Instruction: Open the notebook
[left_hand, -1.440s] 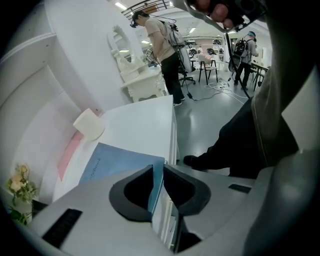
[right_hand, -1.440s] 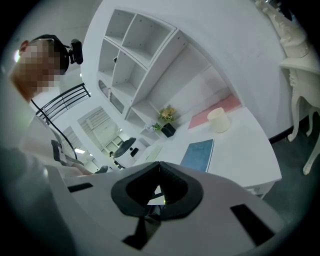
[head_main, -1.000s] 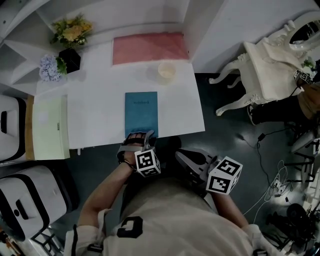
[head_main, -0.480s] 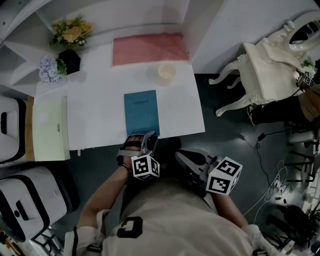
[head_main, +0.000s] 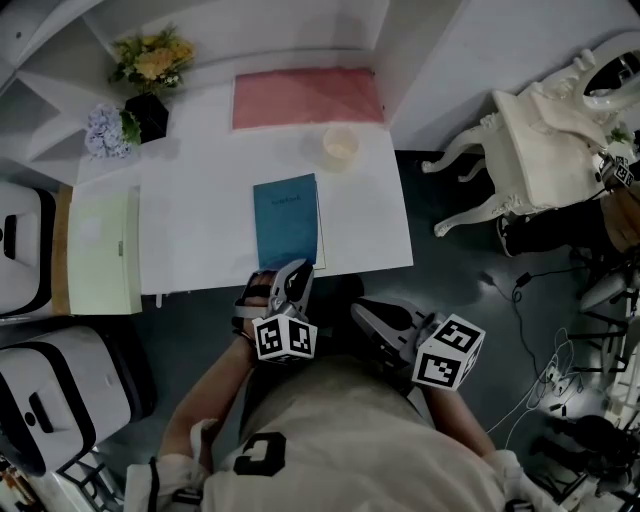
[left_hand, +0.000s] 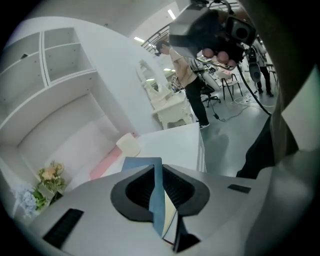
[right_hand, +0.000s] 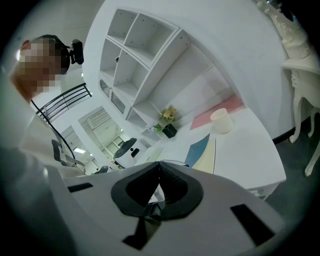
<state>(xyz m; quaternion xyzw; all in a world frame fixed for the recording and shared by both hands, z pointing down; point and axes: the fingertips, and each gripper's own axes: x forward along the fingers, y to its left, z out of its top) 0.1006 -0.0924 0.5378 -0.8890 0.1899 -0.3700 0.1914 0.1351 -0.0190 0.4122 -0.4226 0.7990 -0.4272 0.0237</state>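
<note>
The notebook (head_main: 286, 220) lies in the middle of the white table (head_main: 190, 230), long side running away from the person, its near end close to the table's front edge. And its blue cover (left_hand: 156, 195) is up off the block at that near end! A strip of cream pages (left_hand: 170, 216) shows underneath, and from the head view it peeks out along the notebook's right side.

The left gripper (head_main: 288, 275) has it: its jaws have just been closing, and the thin cover now stands edge-on between the dark pads, pinched there. The gripper tilts downward over the table's front edge.

The right gripper (right_hand: 159, 167) hangs off the table, to the right of the left one and nearer the person, jaws pressed together with nothing between them.

Further back, a cream cup (head_main: 340, 146) stands just beyond the notebook's far right corner, apart from it. Behind that lies a pink mat (head_main: 305, 98). At the far left corner sit yellow flowers (head_main: 150, 60) in a black pot (head_main: 148, 115), with pale blue flowers (head_main: 103, 130) just beside. A pale green board (head_main: 100, 250) lies by the table's left edge.
</note>
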